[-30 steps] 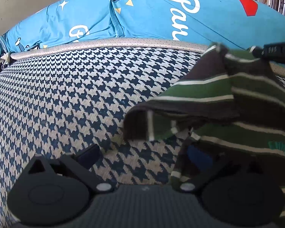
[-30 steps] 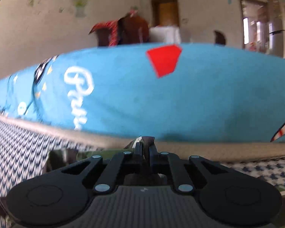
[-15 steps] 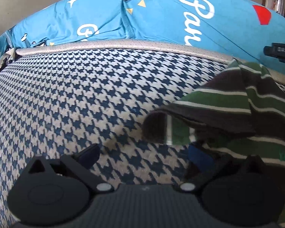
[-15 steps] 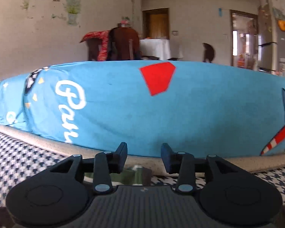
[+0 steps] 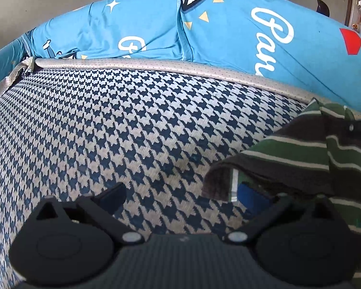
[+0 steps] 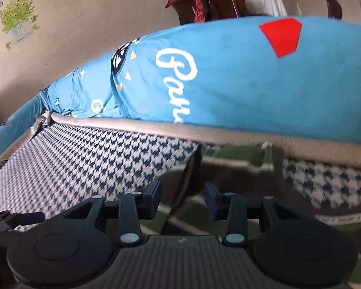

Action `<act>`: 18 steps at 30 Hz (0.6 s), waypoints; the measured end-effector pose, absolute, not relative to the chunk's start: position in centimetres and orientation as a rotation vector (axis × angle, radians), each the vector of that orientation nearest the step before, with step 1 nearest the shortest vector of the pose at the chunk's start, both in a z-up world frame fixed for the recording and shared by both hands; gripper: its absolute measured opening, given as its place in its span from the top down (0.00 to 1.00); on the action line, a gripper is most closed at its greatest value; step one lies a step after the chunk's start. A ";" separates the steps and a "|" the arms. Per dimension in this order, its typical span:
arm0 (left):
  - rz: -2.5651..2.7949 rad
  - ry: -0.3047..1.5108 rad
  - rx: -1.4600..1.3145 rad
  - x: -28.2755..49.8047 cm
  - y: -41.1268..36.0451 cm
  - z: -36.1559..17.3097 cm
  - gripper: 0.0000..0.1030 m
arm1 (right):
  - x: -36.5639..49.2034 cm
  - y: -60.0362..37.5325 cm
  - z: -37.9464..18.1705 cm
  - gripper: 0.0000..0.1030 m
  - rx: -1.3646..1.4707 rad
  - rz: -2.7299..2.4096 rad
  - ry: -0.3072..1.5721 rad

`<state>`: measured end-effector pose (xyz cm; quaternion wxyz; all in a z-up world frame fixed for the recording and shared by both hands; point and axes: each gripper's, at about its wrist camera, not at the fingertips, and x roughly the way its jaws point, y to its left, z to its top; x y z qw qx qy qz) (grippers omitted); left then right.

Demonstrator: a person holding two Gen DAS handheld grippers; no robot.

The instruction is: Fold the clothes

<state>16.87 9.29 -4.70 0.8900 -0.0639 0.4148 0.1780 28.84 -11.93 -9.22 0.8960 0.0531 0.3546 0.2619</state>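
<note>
Striped shirt down on the houndstooth cushion, both grippers spread wide.

The left gripper (image 5: 181, 196) stood gaping, its right finger tucked under the folded edge of the green striped shirt (image 5: 300, 154); the right gripper (image 6: 182, 200) hung parted above it, holding nothing. Behind, a blue printed cover (image 6: 240, 84) blocked the view; beyond it, a decorated wall (image 6: 60, 24).

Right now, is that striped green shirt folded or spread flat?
Partly folded: the striped shirt has one flap doubled over itself on the houndstooth cushion.
</note>
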 end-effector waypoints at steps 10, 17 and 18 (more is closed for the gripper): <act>0.358 0.846 -0.136 16.5 9.1 -3.9 0.00 | 27.2 -11.1 -11.1 0.62 0.115 0.600 0.840; 0.359 0.859 -0.111 16.2 8.9 -4.5 0.00 | 26.6 -9.8 -11.3 0.81 0.109 0.657 0.844; 0.359 0.860 -0.108 16.2 8.9 -4.6 0.00 | 26.6 -9.7 -11.4 0.83 0.104 0.654 0.843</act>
